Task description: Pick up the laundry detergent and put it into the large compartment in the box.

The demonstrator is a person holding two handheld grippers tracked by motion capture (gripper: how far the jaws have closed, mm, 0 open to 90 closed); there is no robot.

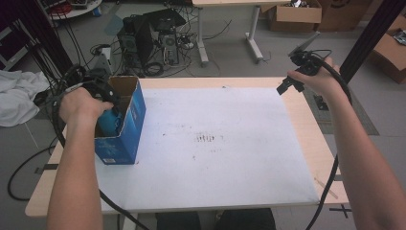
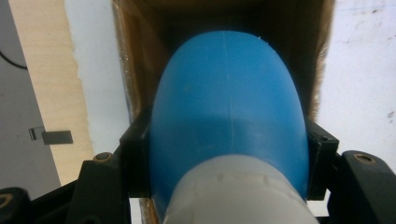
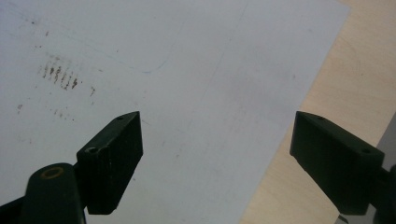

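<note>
Blue bottle (image 2: 229, 116) sits clamped between the left gripper's (image 2: 229, 163) fingers inside the box (image 1: 131, 117); right gripper's (image 3: 217, 163) fingers gape empty.

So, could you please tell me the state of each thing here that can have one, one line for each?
Blue box: upright on the table, top open.
Blue bottle: gripped from both sides, partly inside the box.
Left gripper: shut on the blue bottle, at the box opening.
Right gripper: open, nothing between its jaws, above the white mat.
</note>
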